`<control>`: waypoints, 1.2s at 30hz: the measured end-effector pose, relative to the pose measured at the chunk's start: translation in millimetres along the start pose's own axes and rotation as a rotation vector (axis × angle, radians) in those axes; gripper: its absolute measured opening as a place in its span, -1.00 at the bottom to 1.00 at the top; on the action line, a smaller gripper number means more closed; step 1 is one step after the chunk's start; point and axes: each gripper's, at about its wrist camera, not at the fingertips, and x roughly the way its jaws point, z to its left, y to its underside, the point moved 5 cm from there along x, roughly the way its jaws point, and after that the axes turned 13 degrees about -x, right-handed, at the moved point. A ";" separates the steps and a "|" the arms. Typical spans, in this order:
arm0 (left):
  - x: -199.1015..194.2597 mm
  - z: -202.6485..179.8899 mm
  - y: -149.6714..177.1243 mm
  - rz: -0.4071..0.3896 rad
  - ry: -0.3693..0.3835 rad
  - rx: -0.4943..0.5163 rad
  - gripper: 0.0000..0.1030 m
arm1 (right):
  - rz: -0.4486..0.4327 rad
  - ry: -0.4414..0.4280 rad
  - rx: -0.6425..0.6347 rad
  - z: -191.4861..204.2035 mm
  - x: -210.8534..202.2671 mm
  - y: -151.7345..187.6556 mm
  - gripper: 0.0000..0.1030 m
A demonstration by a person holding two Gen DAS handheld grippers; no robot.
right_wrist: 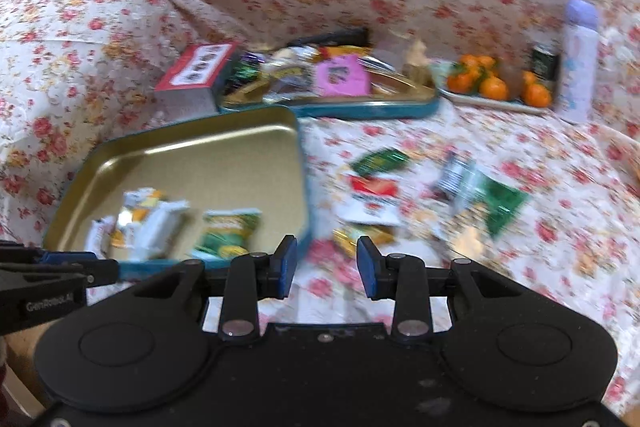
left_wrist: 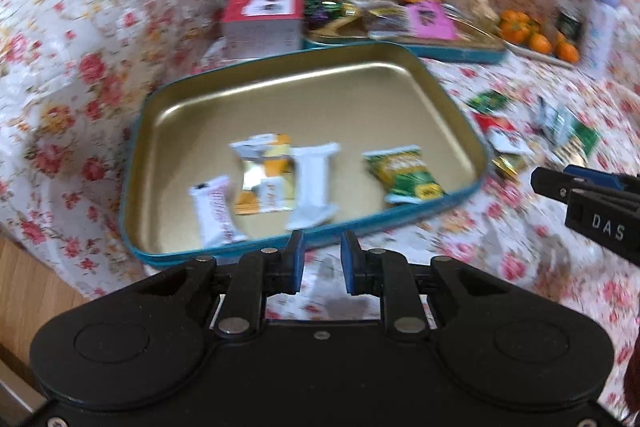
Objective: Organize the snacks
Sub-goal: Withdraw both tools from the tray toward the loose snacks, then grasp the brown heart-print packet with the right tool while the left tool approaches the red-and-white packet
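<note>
While both wrist views are smeared with blur, I can make out my left gripper (left_wrist: 322,251) hanging just short of the near rim of the shallow gold-lined metal tin with teal outer walls (left_wrist: 168,99), its blue pads standing apart with nothing between them. My right gripper (right_wrist: 327,259) is likewise parted and empty, over the flowered cloth (right_wrist: 540,227) just right of that tin. Inside the tin lie a green snack packet (left_wrist: 402,175), a white wrapped bar (left_wrist: 314,185), an orange-and-white packet (left_wrist: 264,175) and a white packet with red print (left_wrist: 216,211). Loose on the cloth to the right I see a red-and-white sachet (right_wrist: 374,199), a small dark green packet (right_wrist: 380,159), a gold wrapper (right_wrist: 360,237) and a larger green packet (right_wrist: 500,203). Behind sit a second teal tin heaped with snacks (right_wrist: 360,107), a red-topped carton (right_wrist: 196,75) and a tray of oranges (right_wrist: 496,87).
</note>
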 end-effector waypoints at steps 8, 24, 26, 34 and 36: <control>-2.6 -46.2 30.6 -0.013 0.075 0.141 -0.44 | 0.055 0.077 0.088 -51.9 -8.6 48.1 -0.30; 5.8 -112.5 40.7 -0.063 0.130 0.159 -0.43 | 0.051 0.104 0.192 -107.6 -11.7 76.3 -0.29; 7.9 -121.7 38.2 -0.064 0.142 0.154 -0.43 | 0.044 0.102 0.201 -109.5 -13.4 75.5 -0.29; 26.1 -147.7 37.2 -0.059 0.139 0.149 -0.43 | 0.012 0.076 0.239 -121.0 -12.9 73.0 -0.29; 30.0 -148.8 38.3 -0.054 0.137 0.141 -0.43 | 0.001 0.064 0.236 -122.1 -13.0 70.6 -0.27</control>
